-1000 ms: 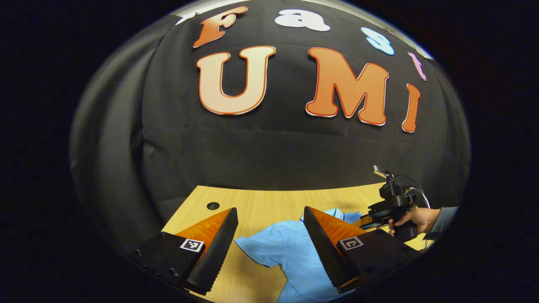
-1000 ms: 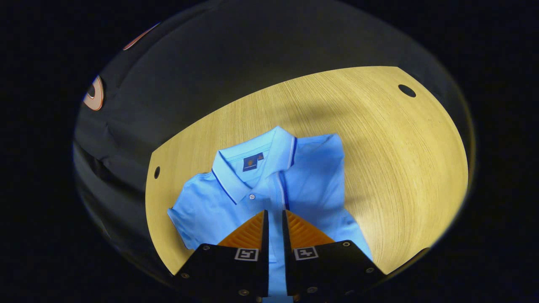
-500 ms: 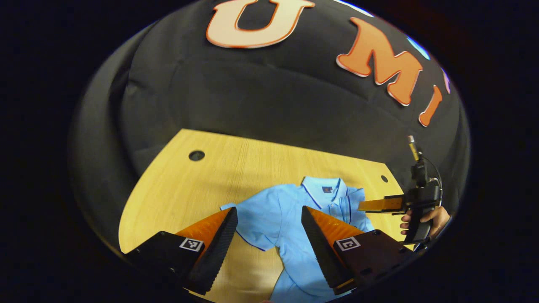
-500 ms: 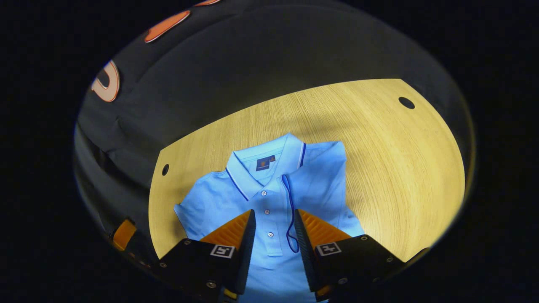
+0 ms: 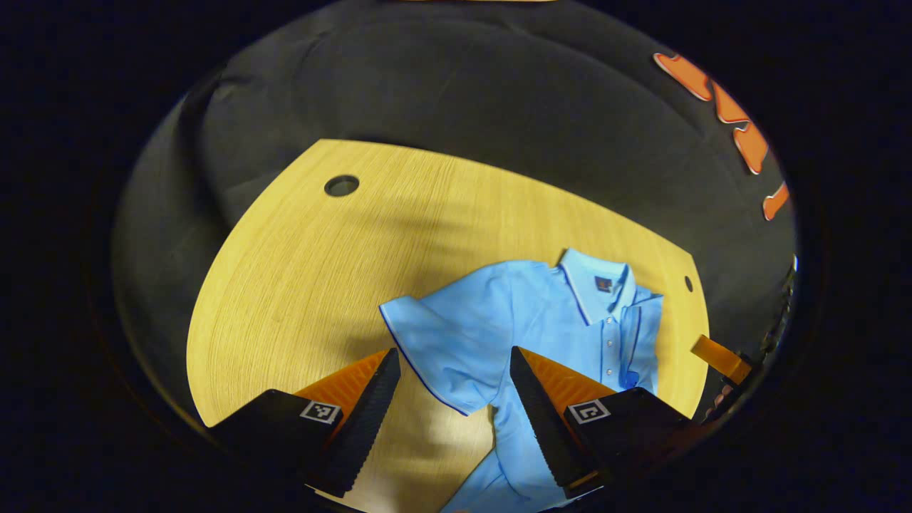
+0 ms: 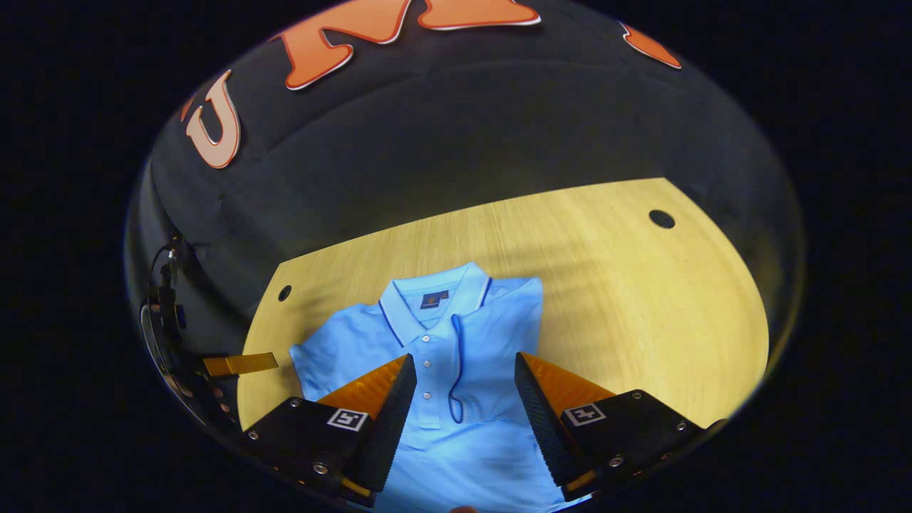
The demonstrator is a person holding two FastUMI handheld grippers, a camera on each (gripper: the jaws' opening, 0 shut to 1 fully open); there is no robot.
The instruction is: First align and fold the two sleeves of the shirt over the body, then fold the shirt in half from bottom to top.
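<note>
A light blue polo shirt (image 5: 541,320) lies face up on the wooden bench (image 5: 299,271), collar (image 6: 434,292) toward the booth wall. In the right gripper view, one sleeve is already folded over the body, its dark-trimmed edge running down beside the button placket (image 6: 427,363). The other sleeve (image 5: 420,335) is spread flat on the wood in the left gripper view.

The left gripper (image 5: 450,356) hangs above that flat sleeve, jaws wide, gripping nothing. The right gripper (image 6: 463,363) hangs over the shirt's chest, jaws wide as well and holding nothing. At the left edge of the right gripper view, the left gripper's body shows beside the bench.
</note>
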